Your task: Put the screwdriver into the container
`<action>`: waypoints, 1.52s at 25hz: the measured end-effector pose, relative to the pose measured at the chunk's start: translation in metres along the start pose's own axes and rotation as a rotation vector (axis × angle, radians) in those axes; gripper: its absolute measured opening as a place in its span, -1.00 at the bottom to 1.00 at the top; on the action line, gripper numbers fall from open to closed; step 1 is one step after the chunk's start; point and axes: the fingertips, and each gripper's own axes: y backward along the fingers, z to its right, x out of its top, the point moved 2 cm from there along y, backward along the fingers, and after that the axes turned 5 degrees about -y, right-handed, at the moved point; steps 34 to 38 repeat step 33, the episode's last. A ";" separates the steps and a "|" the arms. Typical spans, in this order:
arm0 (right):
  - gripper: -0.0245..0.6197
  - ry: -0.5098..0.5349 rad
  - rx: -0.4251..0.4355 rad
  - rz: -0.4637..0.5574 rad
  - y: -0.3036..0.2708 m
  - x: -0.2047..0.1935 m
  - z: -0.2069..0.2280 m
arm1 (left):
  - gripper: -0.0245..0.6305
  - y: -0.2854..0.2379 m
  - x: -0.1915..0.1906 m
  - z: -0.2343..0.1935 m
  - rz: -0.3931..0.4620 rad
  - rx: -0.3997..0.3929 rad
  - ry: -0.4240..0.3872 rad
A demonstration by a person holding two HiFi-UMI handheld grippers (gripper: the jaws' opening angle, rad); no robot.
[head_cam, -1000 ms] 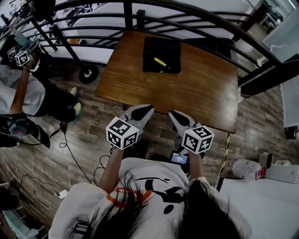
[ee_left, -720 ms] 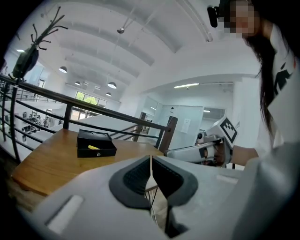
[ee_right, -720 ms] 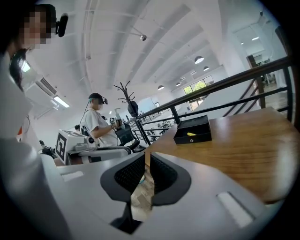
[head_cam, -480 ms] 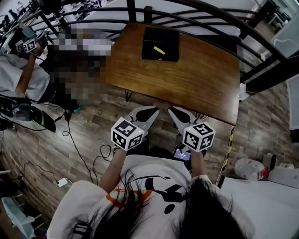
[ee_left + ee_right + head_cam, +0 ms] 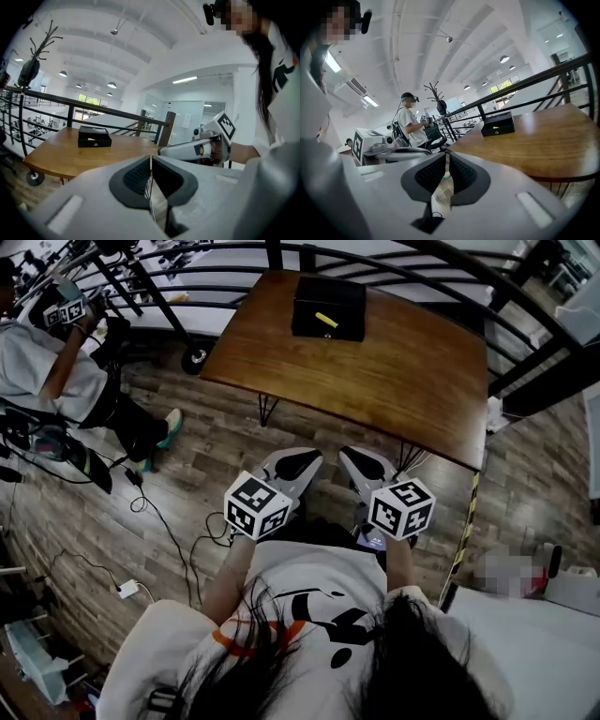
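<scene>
Head view: the brown wooden desk (image 5: pixel 375 362) sits farther off than a second ago, so the person has backed away. The yellow-handled screwdriver (image 5: pixel 325 320) lies inside the black open container (image 5: pixel 349 292) at the desk's far edge. The left tool (image 5: pixel 302 459) and right tool (image 5: pixel 361 459) hang near the body, well apart from it.

Left gripper view: the left tool (image 5: pixel 150 158) is closed on nothing; the container (image 5: pixel 101 142) stands far off.

Right gripper view: the right tool (image 5: pixel 446 157) is likewise closed and empty. The task looks finished.

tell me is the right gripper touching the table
Apart. The head view shows the right gripper short of the table's near edge, with wooden floor visible between them.
</scene>
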 end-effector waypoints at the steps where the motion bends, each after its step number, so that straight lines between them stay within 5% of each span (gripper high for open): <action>1: -0.77 0.004 0.003 -0.003 0.002 -0.003 -0.002 | -0.92 0.003 -0.003 0.003 -0.003 0.004 0.002; 17: -0.85 0.059 0.036 -0.035 0.005 -0.028 -0.034 | -0.92 0.045 -0.029 0.018 -0.003 0.067 0.031; 38: -0.85 0.062 -0.004 -0.056 0.006 -0.029 -0.012 | -0.92 0.032 -0.031 0.011 -0.012 0.060 0.041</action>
